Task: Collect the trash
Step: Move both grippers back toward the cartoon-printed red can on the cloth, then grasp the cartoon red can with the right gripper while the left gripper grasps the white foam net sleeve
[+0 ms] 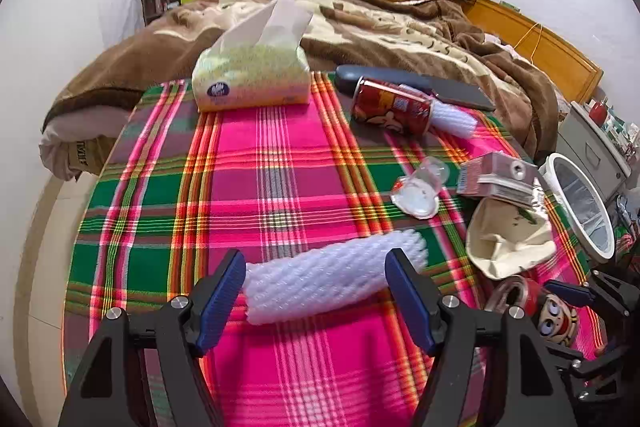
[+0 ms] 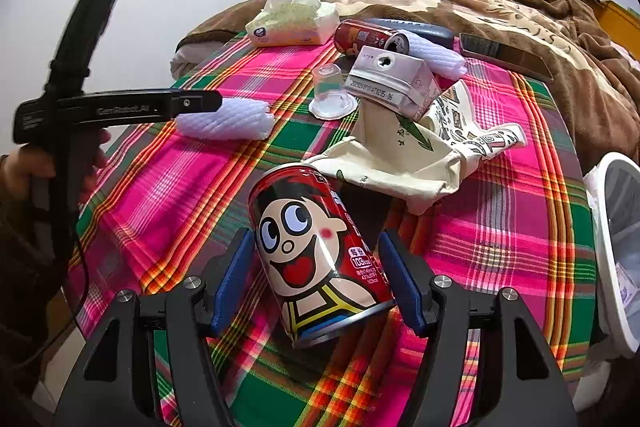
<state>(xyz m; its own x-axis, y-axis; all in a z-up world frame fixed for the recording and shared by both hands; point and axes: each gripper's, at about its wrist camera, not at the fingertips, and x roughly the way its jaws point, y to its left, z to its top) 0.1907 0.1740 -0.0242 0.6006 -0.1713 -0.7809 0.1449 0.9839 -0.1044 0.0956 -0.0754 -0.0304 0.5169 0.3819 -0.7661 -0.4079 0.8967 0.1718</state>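
Right now both tools stand with jaws apart, each straddling a piece of trash without pinching it. The left gripper (image 1: 316,291) has the white foam net sleeve (image 1: 332,275) lying crosswise between its fingers, near both blue pads but seemingly pressed by neither. The right gripper (image 2: 318,281) has the red cartoon can (image 2: 316,255) between its fingers, leaning over on the plaid tablecloth (image 2: 500,239), with a gap showing at the right pad.

The can is the likelier trouble: being tilted and round, it could roll or squirt forward out of the jaws if they close off-centre. The foam sleeve is soft and springy, so a shallow pinch might let it slip free. The white bin (image 2: 624,251) sits off to the right gripper's right, beyond the table edge, so a loose grip risks a drop on the way across.
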